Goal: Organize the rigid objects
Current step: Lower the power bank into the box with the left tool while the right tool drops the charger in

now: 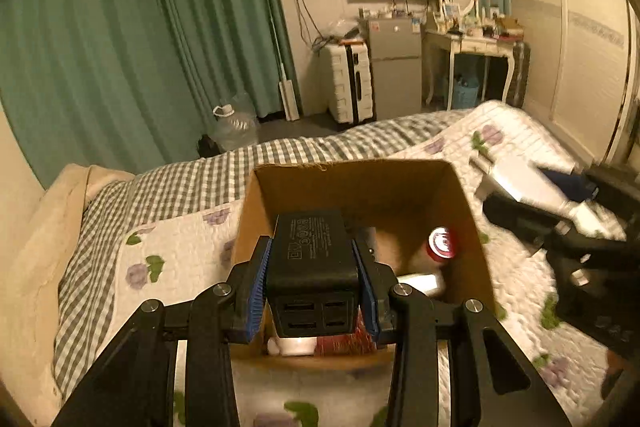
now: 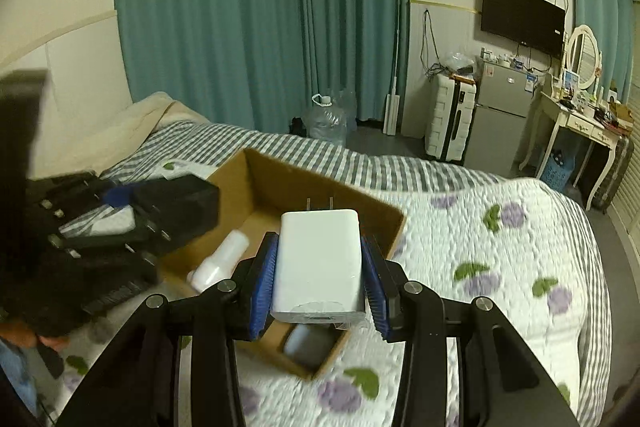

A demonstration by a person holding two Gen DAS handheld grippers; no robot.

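A black charger block (image 1: 313, 255) with USB ports on its near face sits clamped between the blue pads of the left tool (image 1: 313, 279), held above the near half of an open cardboard box (image 1: 360, 183). A white plug adapter (image 2: 320, 263), its two metal prongs pointing away from the camera, is gripped in the same way by the right tool (image 2: 320, 279), which hangs over the near right part of the same box (image 2: 256, 187). Inside the box, the left wrist view shows a white bottle with a red cap (image 1: 434, 253) lying on its side toward the right wall, with a small white item and something red at the near edge under the charger, both too hidden to identify. The right wrist view shows a white bottle (image 2: 222, 261) lying tilted on the box floor and a grey rounded object (image 2: 310, 343) in the near corner. The box rests on a bed with a white quilt printed with purple flowers (image 2: 480, 247) over a grey checked sheet (image 1: 192, 179). Beyond the bed stand green curtains (image 2: 260, 15), a clear water jug (image 2: 326, 123) on the floor, a white suitcase (image 2: 448, 119), a small grey fridge (image 2: 500, 115), a wall television (image 2: 522, 17), and a white dressing desk (image 2: 576, 123) with an oval mirror.
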